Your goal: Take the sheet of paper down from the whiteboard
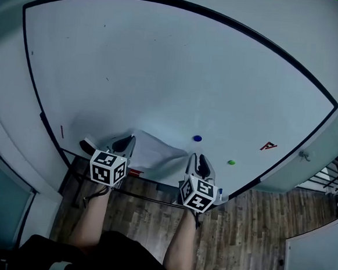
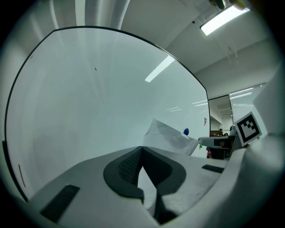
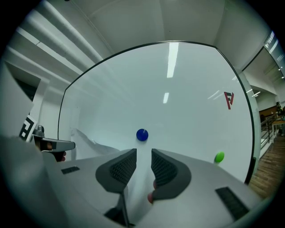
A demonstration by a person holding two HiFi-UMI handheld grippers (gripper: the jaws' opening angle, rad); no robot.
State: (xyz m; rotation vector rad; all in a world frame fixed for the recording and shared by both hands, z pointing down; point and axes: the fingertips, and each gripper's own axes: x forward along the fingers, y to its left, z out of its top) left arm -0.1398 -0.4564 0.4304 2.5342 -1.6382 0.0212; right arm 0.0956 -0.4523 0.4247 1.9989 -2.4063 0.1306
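The white sheet of paper (image 1: 156,151) hangs crumpled and loose low on the whiteboard (image 1: 163,61), below and left of a blue magnet (image 1: 197,138). My left gripper (image 1: 128,141) holds the sheet's left edge. In the left gripper view the left gripper (image 2: 141,148) has its jaws closed together with the paper (image 2: 171,137) running out from between them. My right gripper (image 1: 197,160) is at the sheet's right edge. In the right gripper view the right gripper (image 3: 144,152) shows a clear gap between its pads, pointing at the board just below the blue magnet (image 3: 142,134). The paper (image 3: 91,141) lies left of it.
A green magnet (image 1: 231,162) and a red mark (image 1: 267,146) sit on the board to the right. An eraser (image 1: 88,145) rests on the marker ledge at the left, and a small red thing (image 1: 136,172) lies on the ledge. Wooden floor (image 1: 255,225) is below.
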